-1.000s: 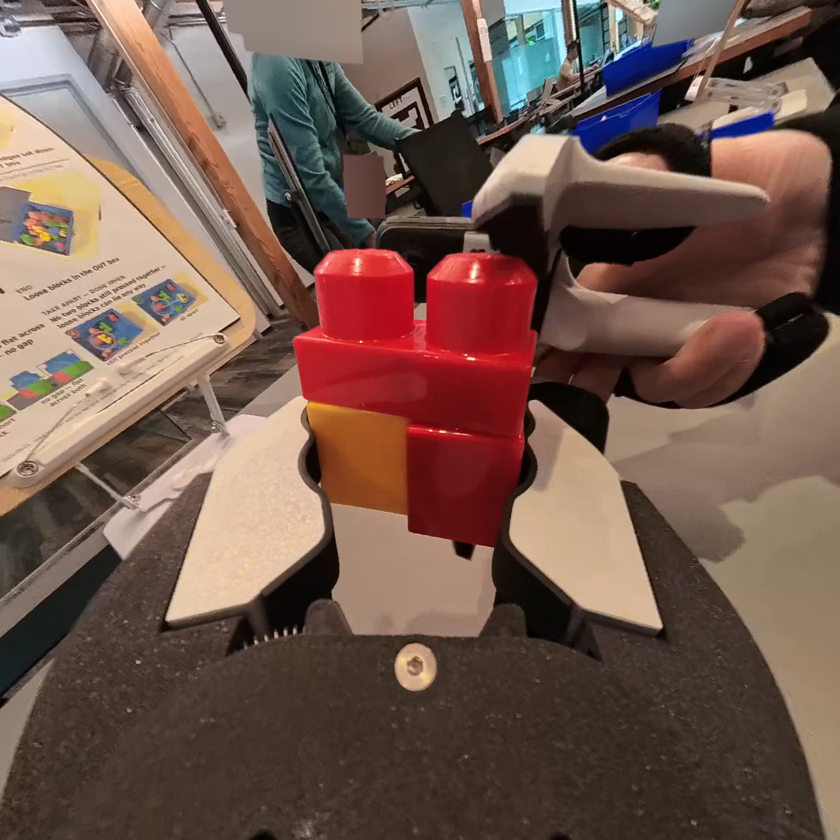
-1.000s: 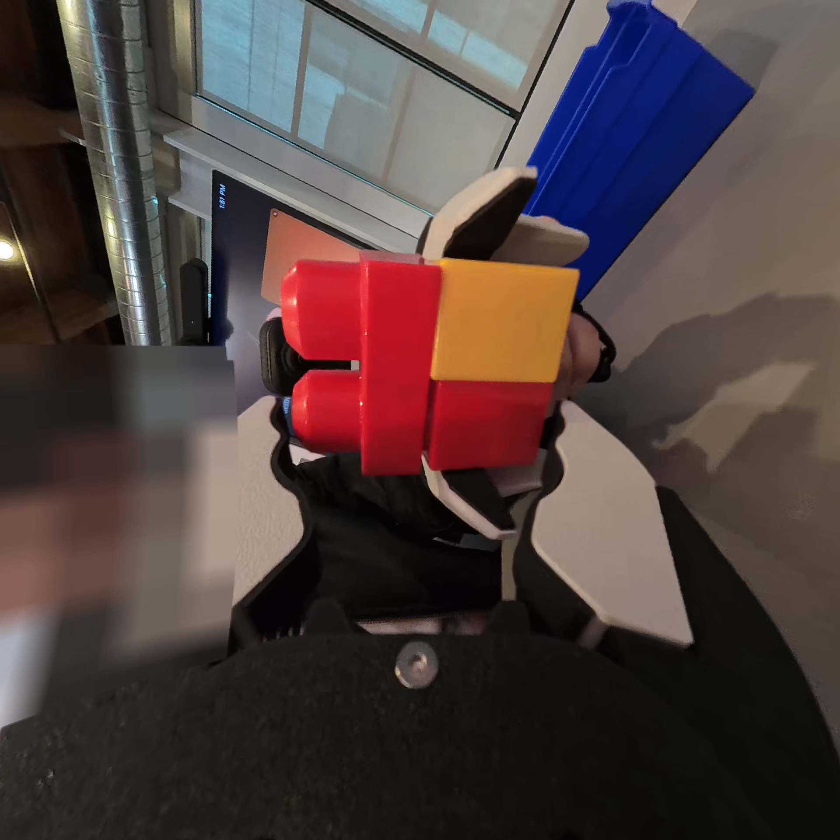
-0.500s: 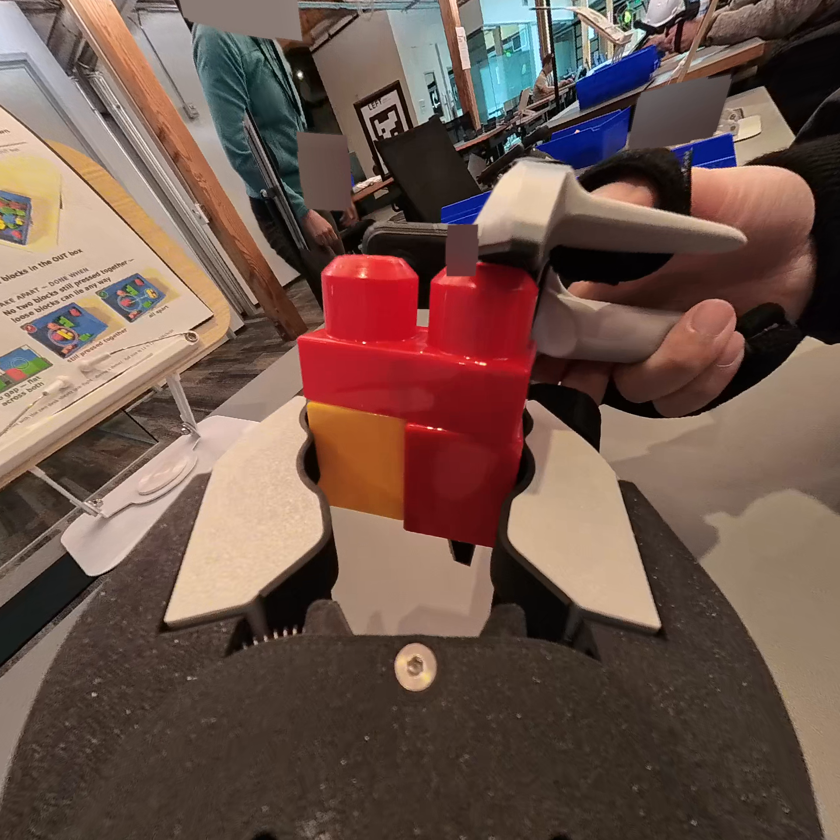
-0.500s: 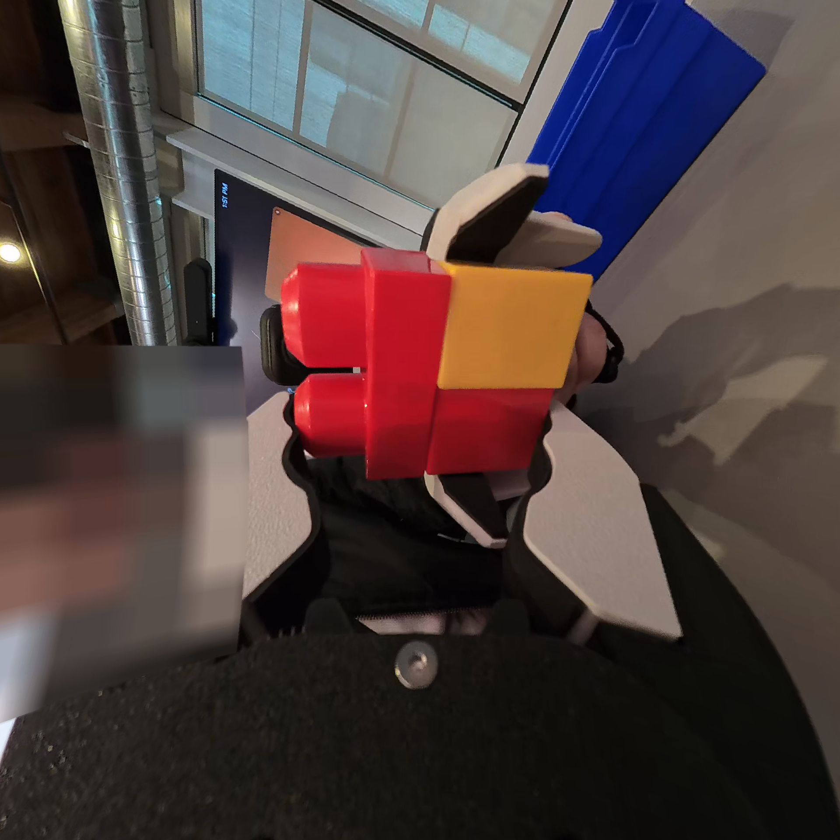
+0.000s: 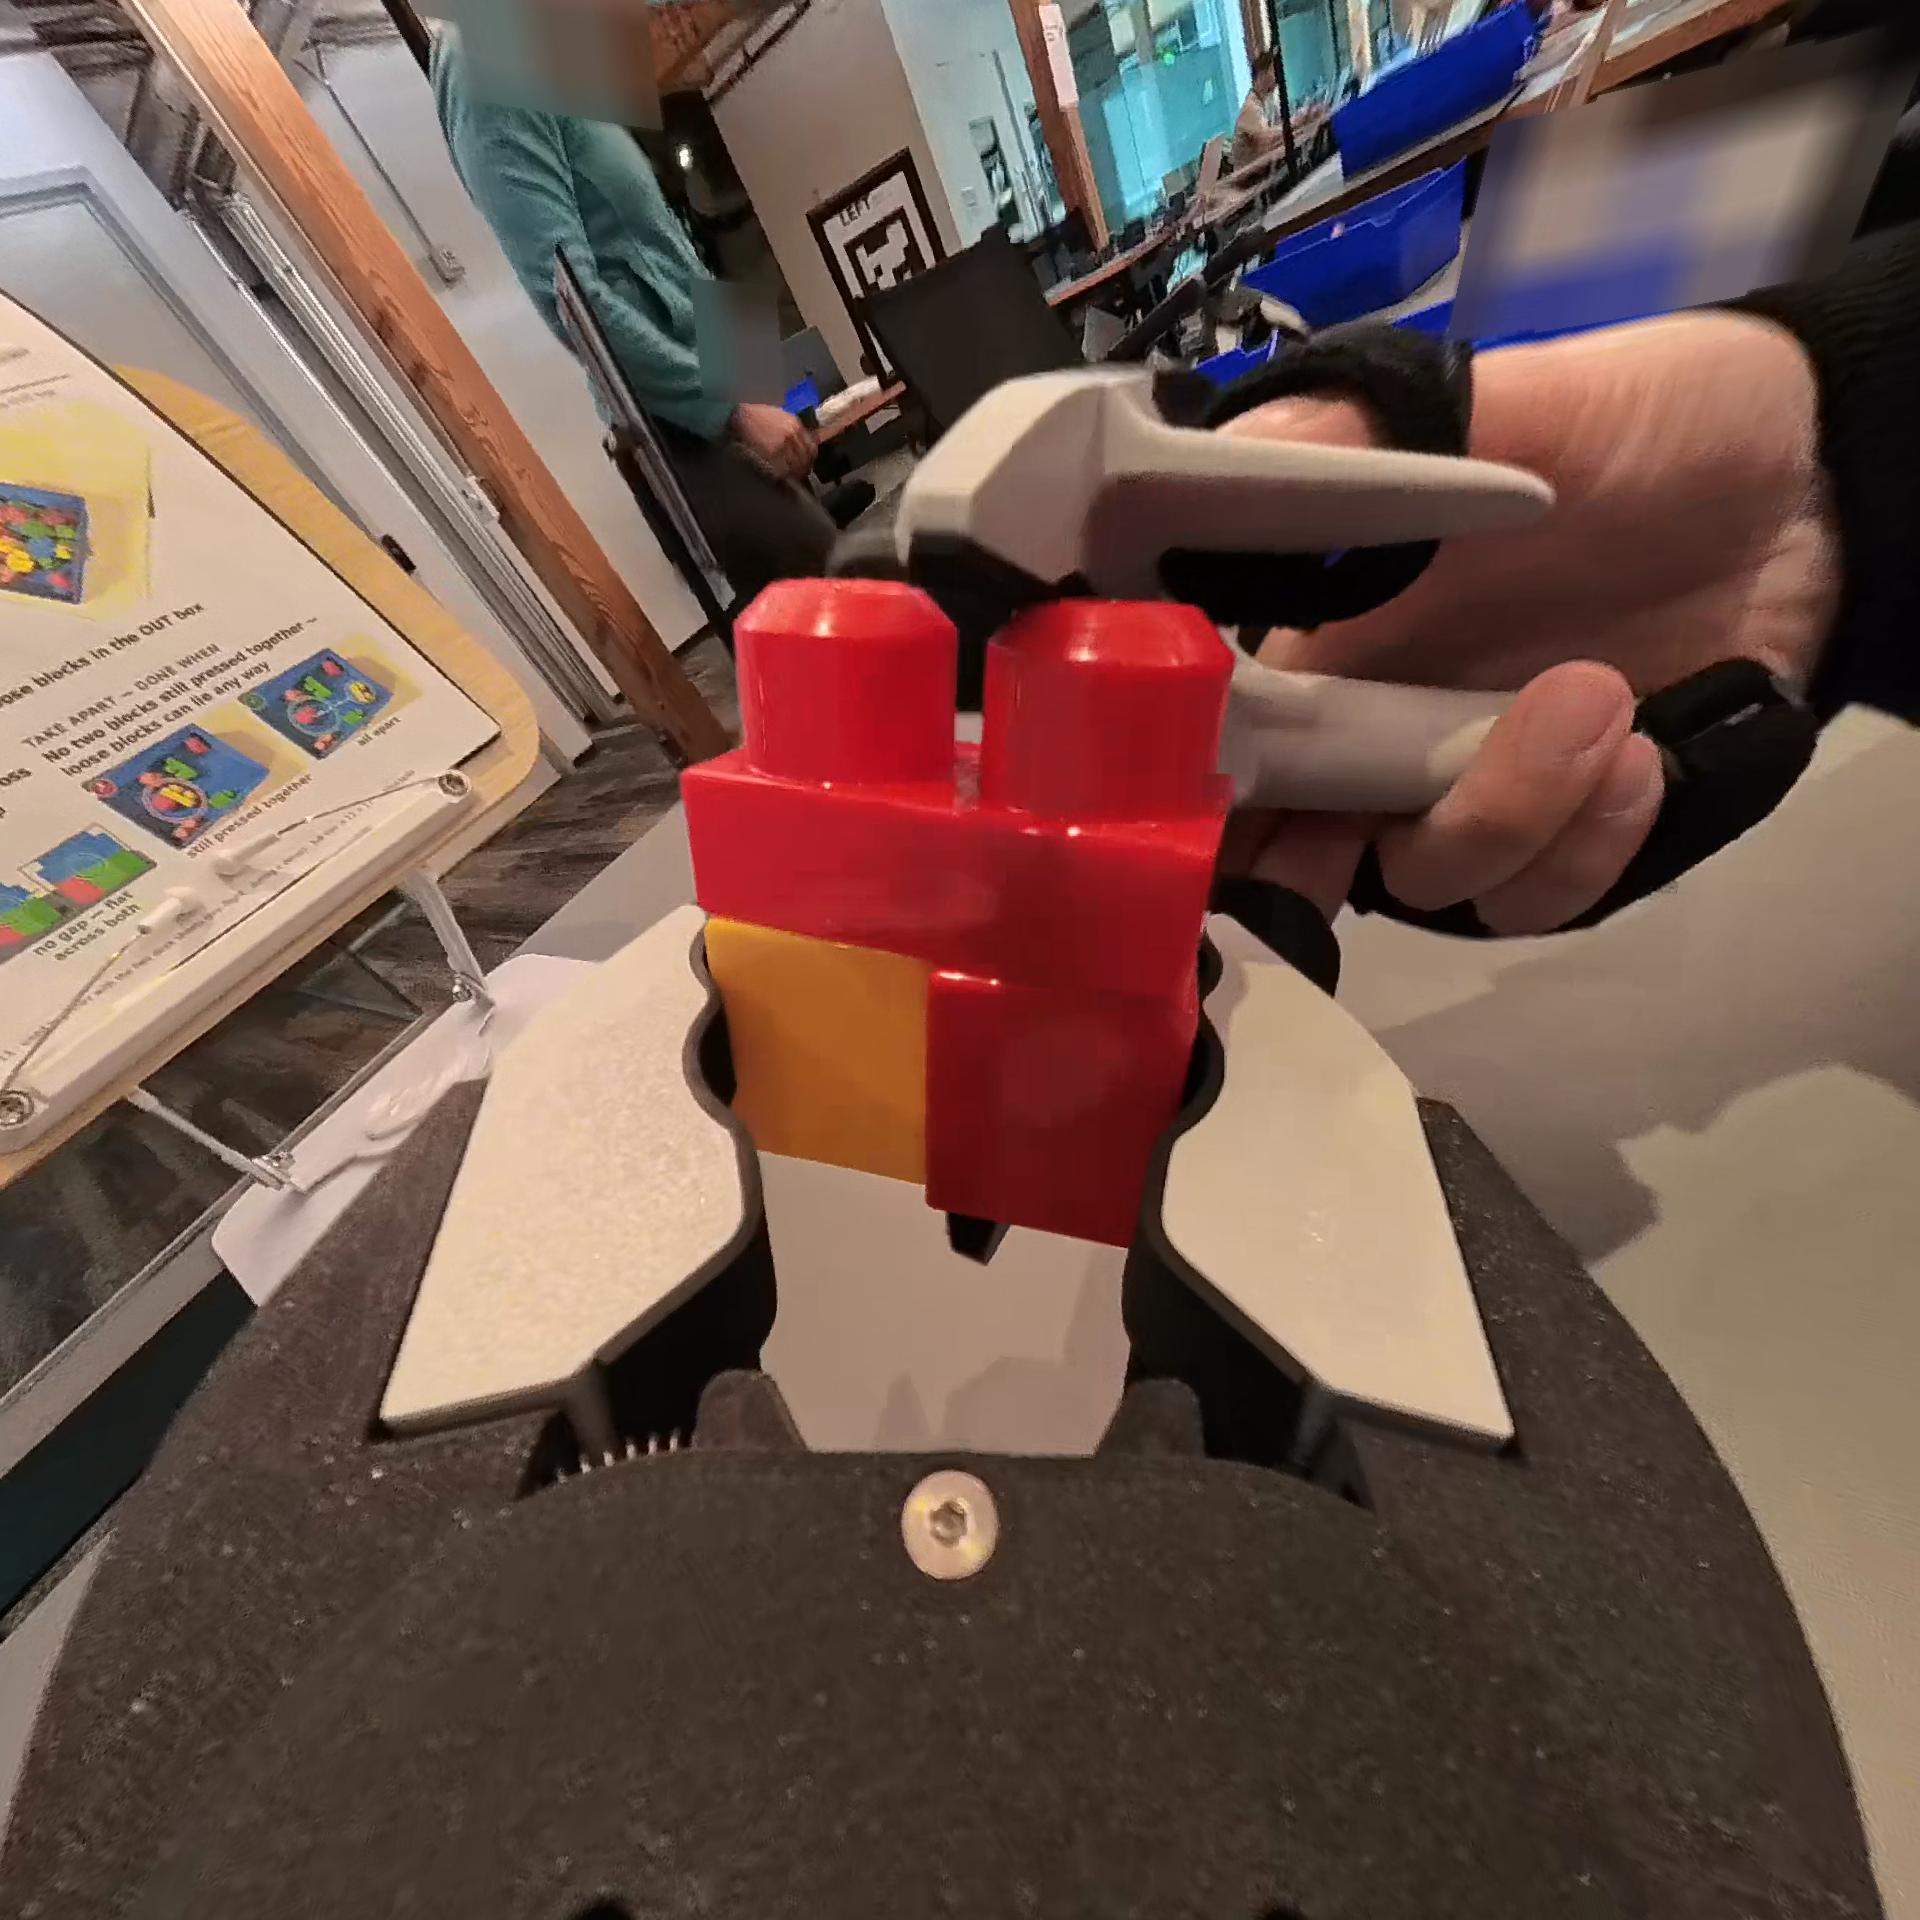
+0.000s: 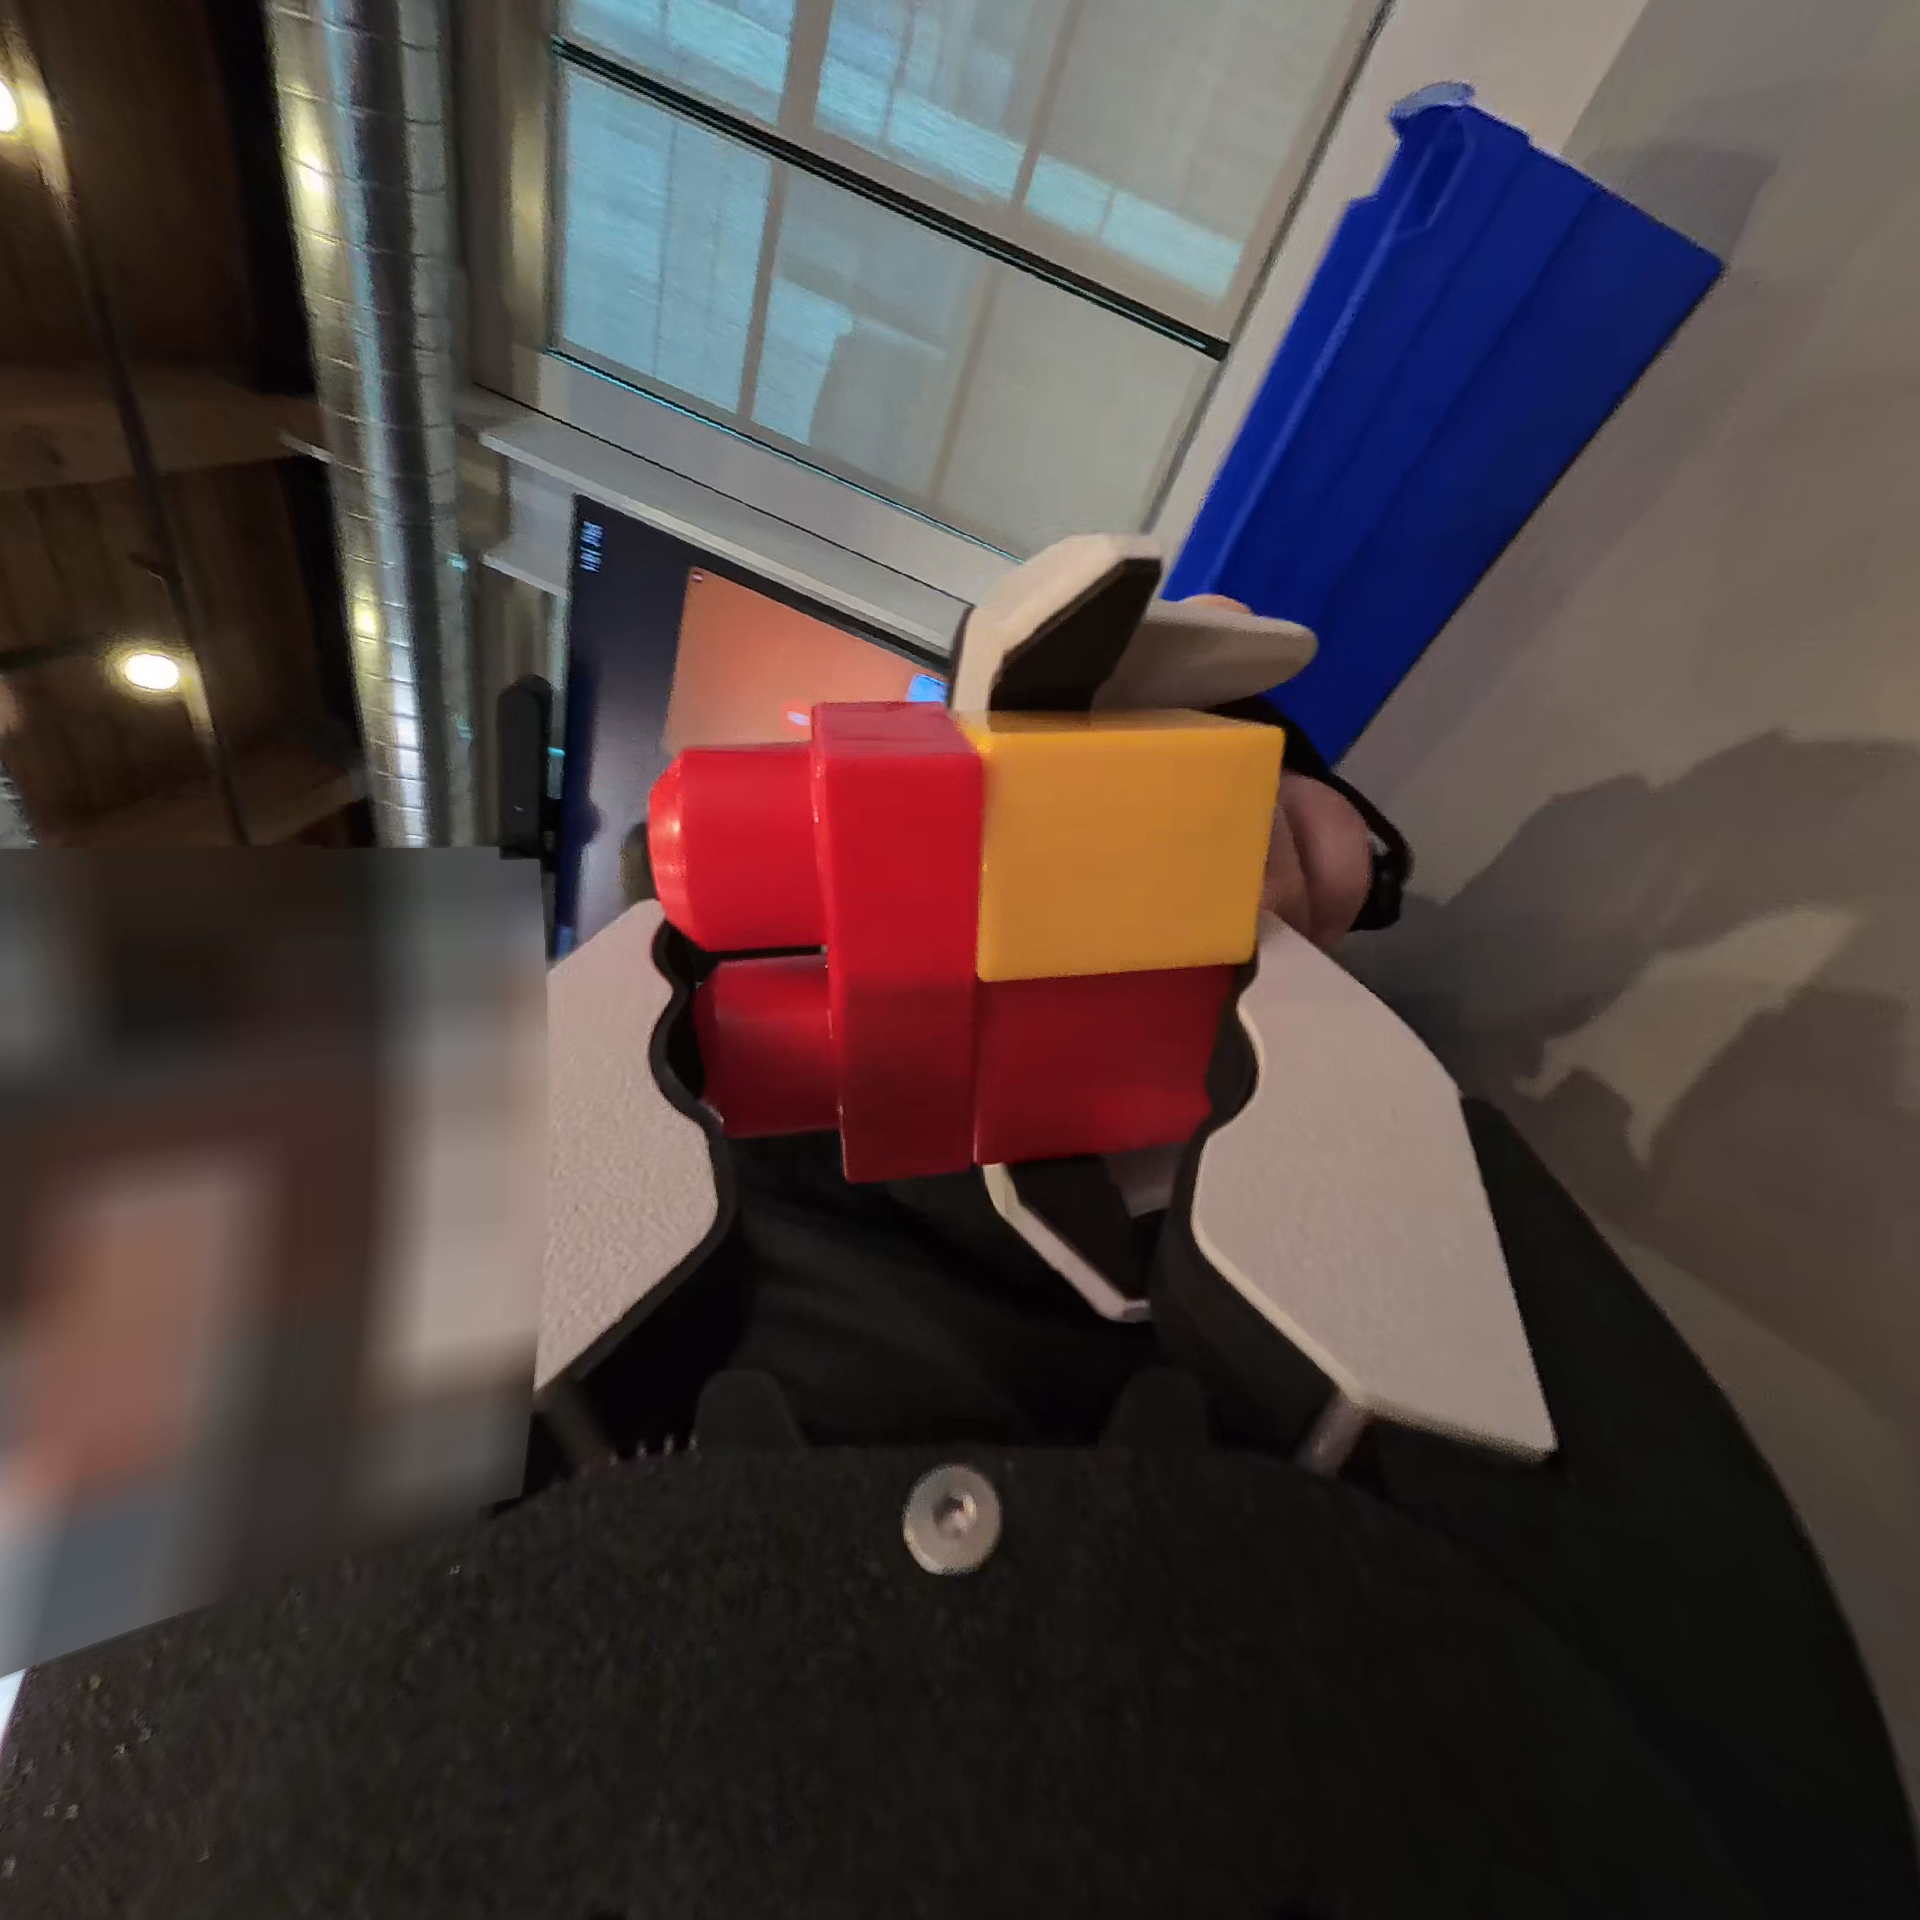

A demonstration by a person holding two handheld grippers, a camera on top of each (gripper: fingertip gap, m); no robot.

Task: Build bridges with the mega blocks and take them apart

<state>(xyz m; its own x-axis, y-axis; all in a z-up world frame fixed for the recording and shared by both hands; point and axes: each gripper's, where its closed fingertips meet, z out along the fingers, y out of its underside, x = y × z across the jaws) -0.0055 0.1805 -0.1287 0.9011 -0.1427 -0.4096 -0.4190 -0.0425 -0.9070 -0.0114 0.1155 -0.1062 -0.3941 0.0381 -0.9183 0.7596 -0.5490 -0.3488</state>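
Note:
A small bridge is held in the air between both grippers. It is a red two-stud block [image 5: 951, 862] sitting across a yellow block [image 5: 821, 1049] and a small red block [image 5: 1049, 1112]. My left gripper [image 5: 951, 1039] is shut on the two lower blocks, one finger on each outer side. My right gripper [image 6: 951, 1029] is shut on the red side of the bridge, one finger at a stud [image 6: 758, 1049] and one under the small red block [image 6: 1091, 1060]. The yellow block [image 6: 1122, 842] sits just above it. In the left wrist view the right gripper's fingers [image 5: 1143, 499] come in from the right in a gloved hand.
An instruction board on a stand [image 5: 208, 779] is at the left, and a person in a teal top [image 5: 582, 239] stands behind it. The grey table [image 5: 1714, 1247] lies below. Blue bins [image 5: 1382, 239] are at the back, and one blue bin [image 6: 1434, 416] is near in the right wrist view.
The right gripper's jaws have narrowed onto the red side of the bridge. Both grippers and the bridge have shifted a little together. The blocks are still joined.

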